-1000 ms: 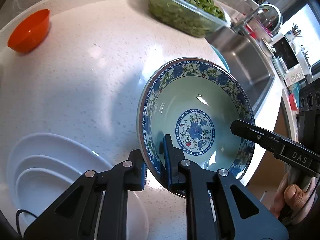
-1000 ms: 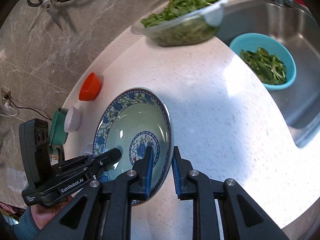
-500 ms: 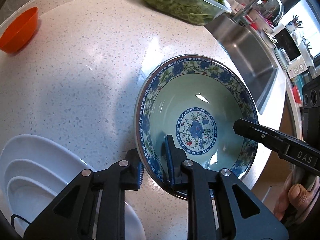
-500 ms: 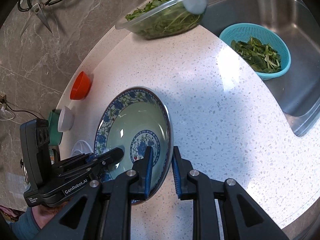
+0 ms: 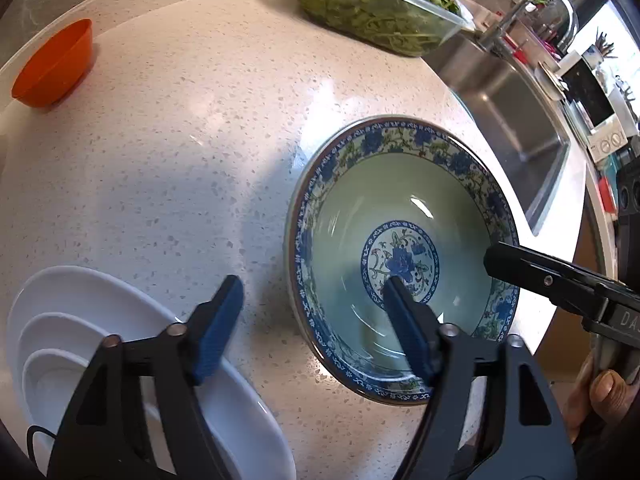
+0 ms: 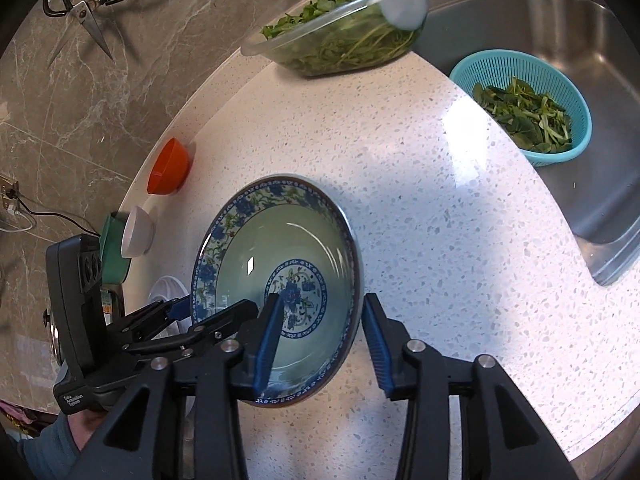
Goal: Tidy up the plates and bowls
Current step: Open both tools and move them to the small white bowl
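A blue-floral bowl [image 5: 400, 216] [image 6: 280, 248] with a pale green inside rests on the speckled counter. My left gripper [image 5: 314, 320] [image 6: 208, 310] straddles its left rim. Its jaws are opening, and the blue pads [image 5: 218, 328] stand well clear of the rim. My right gripper [image 6: 322, 344] straddles the opposite rim with its jaws opening too, one pad inside the bowl, one outside, neither pressing. In the left wrist view only one black finger [image 5: 536, 276] of the right tool shows over the rim. A stack of white plates [image 5: 100, 320] lies just left of the left gripper.
An orange bowl [image 5: 52, 68] [image 6: 168, 168], a small white bowl [image 6: 138, 232] and a green one [image 6: 114, 252] sit along the wall. A clear container of greens [image 5: 380, 12] [image 6: 340, 36] stands at the back. A teal colander [image 6: 524, 108] sits in the sink [image 5: 516, 120]. Scissors [image 6: 92, 8] hang on the wall.
Both grippers were shut on opposite rims of the floral bowl; now both have spread their jaws and let go. The bowl sank slightly and rests on the counter.
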`<state>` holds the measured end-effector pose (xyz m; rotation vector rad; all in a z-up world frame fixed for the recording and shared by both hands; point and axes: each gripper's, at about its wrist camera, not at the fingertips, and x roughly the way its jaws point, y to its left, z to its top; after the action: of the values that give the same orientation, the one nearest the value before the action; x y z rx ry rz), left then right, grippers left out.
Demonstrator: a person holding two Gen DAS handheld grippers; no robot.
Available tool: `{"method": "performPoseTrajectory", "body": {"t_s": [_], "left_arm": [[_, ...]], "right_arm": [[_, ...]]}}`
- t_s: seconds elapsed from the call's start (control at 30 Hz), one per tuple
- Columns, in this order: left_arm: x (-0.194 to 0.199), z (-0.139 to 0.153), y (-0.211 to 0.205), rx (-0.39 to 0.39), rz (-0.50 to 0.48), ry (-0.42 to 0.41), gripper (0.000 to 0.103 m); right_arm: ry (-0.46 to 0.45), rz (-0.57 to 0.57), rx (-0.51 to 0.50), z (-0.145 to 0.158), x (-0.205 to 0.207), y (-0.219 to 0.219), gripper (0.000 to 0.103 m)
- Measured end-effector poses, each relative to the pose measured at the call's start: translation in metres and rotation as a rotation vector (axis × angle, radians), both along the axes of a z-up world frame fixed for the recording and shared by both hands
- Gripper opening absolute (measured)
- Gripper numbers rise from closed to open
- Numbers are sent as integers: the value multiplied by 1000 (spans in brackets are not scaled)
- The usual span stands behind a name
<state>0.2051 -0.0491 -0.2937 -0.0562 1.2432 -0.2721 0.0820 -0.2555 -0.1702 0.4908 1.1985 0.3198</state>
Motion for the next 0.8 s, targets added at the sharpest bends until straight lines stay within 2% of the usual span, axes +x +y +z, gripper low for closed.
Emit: {"method": "performPoseTrajectory", "body": {"t_s": [0.07, 0.2, 0.27, 0.33, 0.37, 0.4, 0.5, 0.57, 0.8], "left_arm": [[0, 3, 2, 0, 7, -7, 75], [-5, 11, 8, -13, 19, -20, 87], [-8, 19, 12, -24, 24, -37, 88], [-13, 29, 19, -56, 40, -58, 95], [-15, 34, 22, -70, 50, -69, 101], [-17, 39, 27, -86, 62, -79, 102], [-26, 56, 45, -114, 104, -109, 102], [-33, 68, 61, -108, 150, -138, 103], [-66, 86, 141, -187, 399, -179, 103]], "right_arm": [[0, -1, -6, 0, 0, -2, 55], [-11, -11, -1, 5, 0, -11, 63], [-34, -21, 16, 10, 2, -18, 69], [-58, -30, 40, 15, 6, -27, 72], [-74, -36, 67, 18, 10, -33, 73], [-81, -41, 89, 19, 12, -36, 74], [-89, -66, 200, 22, 24, -46, 78], [-98, -58, 248, 25, 33, -43, 83], [-99, 48, 338, 37, 56, 2, 85]]}}
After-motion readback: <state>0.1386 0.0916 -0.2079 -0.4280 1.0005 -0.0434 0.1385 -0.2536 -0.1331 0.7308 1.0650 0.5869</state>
